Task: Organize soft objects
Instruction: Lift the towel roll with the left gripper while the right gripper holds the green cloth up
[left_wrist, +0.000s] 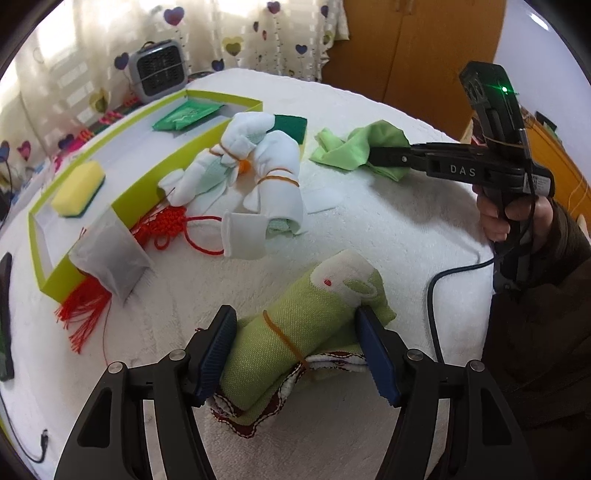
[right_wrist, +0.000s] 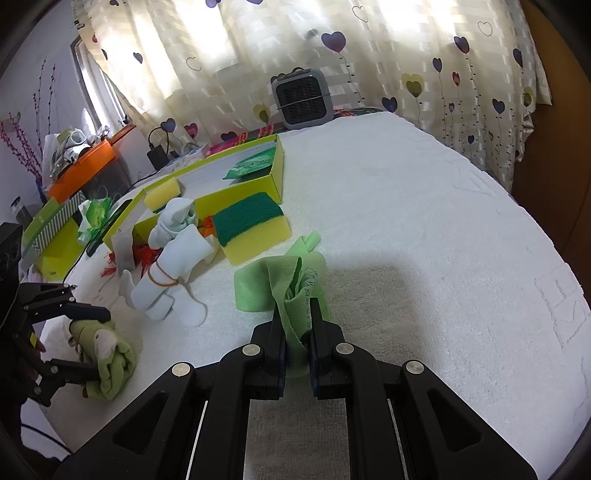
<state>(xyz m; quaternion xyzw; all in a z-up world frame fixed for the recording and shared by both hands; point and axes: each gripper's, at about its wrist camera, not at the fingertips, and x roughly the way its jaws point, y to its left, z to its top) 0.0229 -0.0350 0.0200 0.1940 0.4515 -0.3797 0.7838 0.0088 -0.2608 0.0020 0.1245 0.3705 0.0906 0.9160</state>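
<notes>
Rolled green woven towel with an orange rubber band (left_wrist: 295, 332) sits on the white bedspread (left_wrist: 388, 229), pinched between the blue pads of the left gripper (left_wrist: 297, 350). Ahead and to its right, the right gripper (right_wrist: 298, 332) is pressed onto a crumpled light-green microfibre cloth (right_wrist: 284, 284). Ahead-left of the left gripper lies a long lime-green cardboard box (left_wrist: 155, 177).

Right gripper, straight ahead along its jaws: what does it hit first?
The right gripper is already shut on the green cloth, so the cloth's bunched front leads. Beyond it, the line looks free over the white towel-covered surface; the yellow-green sponge sits slightly left, though depth is unclear.
</notes>
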